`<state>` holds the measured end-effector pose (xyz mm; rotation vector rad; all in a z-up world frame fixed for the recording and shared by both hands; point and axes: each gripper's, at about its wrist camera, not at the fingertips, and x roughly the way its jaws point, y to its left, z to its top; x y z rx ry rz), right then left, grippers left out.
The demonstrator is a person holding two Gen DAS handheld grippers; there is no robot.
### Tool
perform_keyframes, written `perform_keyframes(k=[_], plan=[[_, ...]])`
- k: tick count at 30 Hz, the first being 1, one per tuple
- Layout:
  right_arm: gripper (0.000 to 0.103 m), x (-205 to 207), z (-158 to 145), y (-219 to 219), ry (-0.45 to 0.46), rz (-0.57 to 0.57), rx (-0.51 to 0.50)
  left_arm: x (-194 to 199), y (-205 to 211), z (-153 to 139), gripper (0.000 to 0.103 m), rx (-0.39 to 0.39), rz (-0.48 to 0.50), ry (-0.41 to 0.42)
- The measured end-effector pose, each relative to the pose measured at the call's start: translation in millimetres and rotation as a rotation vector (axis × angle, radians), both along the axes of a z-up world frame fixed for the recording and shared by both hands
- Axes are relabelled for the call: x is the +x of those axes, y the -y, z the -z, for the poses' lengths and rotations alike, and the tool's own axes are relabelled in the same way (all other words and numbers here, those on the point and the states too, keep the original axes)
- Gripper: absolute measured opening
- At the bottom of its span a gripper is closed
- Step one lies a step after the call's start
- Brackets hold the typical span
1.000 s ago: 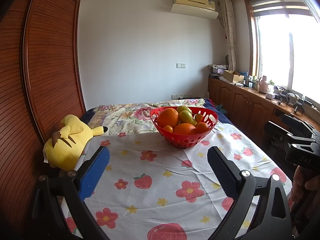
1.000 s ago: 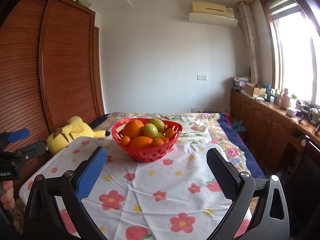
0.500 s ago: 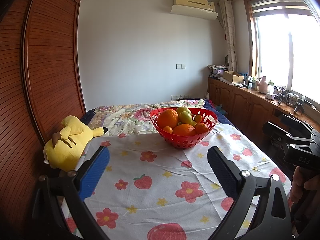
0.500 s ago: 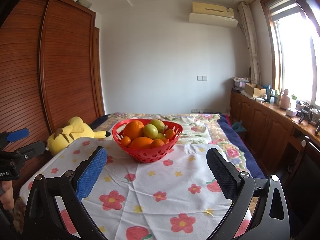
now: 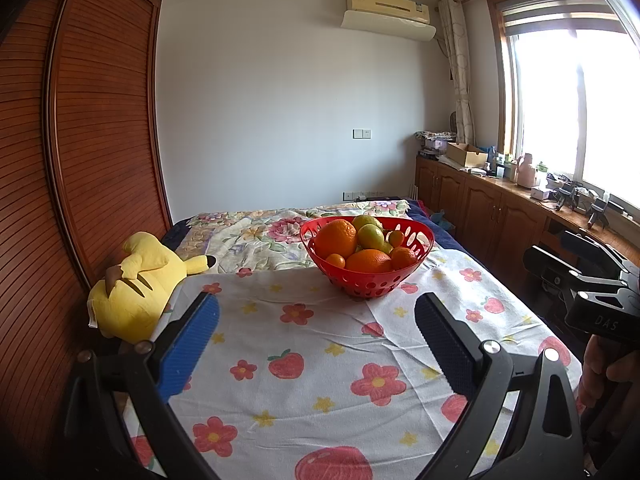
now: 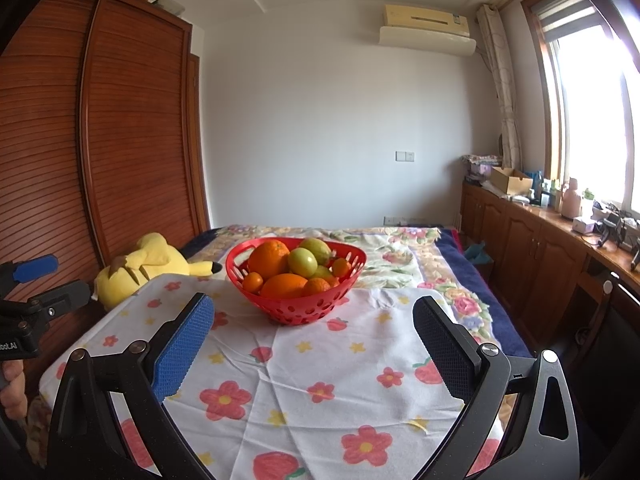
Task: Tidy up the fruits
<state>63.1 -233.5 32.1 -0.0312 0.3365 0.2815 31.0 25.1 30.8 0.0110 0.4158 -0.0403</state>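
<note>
While both grippers, left (image 5: pixel 316 336) and right (image 6: pixel 314 334), hover short of it with fingers apart, red perforated plastic basket (image 6: pixel 296 304) holds all visible oranges and green fruit (image 6: pixel 303 262), none outside.

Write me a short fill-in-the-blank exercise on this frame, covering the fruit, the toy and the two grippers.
1. The fruit sits in a ______ basket.
2. The yellow plush toy lies on the ______ side of the basket.
3. The left gripper and the right gripper both have their jaws ______.
4. The cloth under the basket is printed with strawberries and ______.

Missing words: red; left; open; flowers
</note>
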Motion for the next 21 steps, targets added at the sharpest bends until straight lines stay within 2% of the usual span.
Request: perform_keyframes(k=[21], plan=[[0.101,-0.5,-0.2,-0.3,0.0,-0.001,-0.001,-0.3,0.1,-2.4,0.099,0.0,0.004,-0.001]])
